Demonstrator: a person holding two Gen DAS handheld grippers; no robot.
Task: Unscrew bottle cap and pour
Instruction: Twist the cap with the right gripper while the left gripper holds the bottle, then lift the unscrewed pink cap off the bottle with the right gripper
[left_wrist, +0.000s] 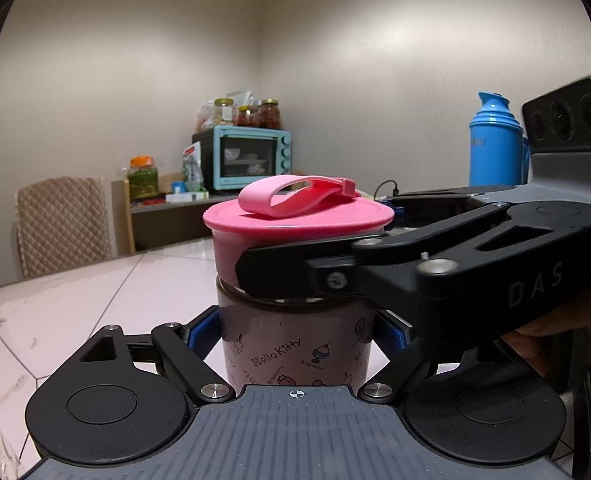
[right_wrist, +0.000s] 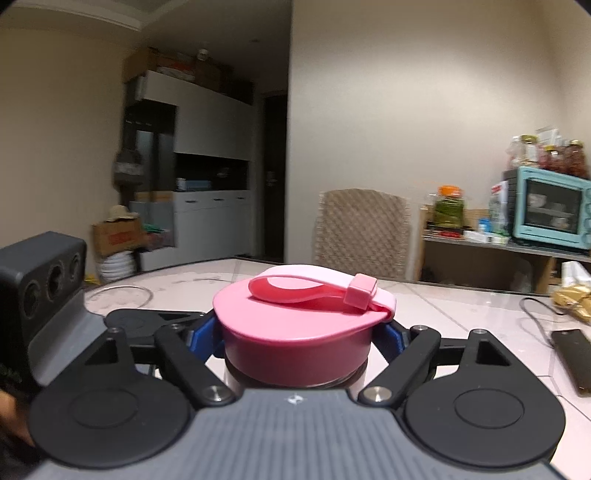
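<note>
A pink Hello Kitty bottle (left_wrist: 295, 350) stands upright on the pale tiled table. Its pink cap (left_wrist: 295, 218) with a loop strap sits on top. My left gripper (left_wrist: 295, 332) is shut on the bottle's body, blue pads on both sides. My right gripper (right_wrist: 299, 343) is shut on the cap (right_wrist: 299, 325), blue pads against its sides. In the left wrist view the right gripper's black finger (left_wrist: 332, 269) crosses in front of the cap's side from the right.
A blue thermos (left_wrist: 495, 144) stands at the back right. A teal toaster oven (left_wrist: 247, 157) with jars sits on a shelf behind. A padded chair (right_wrist: 364, 232) stands at the table's far edge. A dark remote (right_wrist: 572, 358) and a cable lie at right.
</note>
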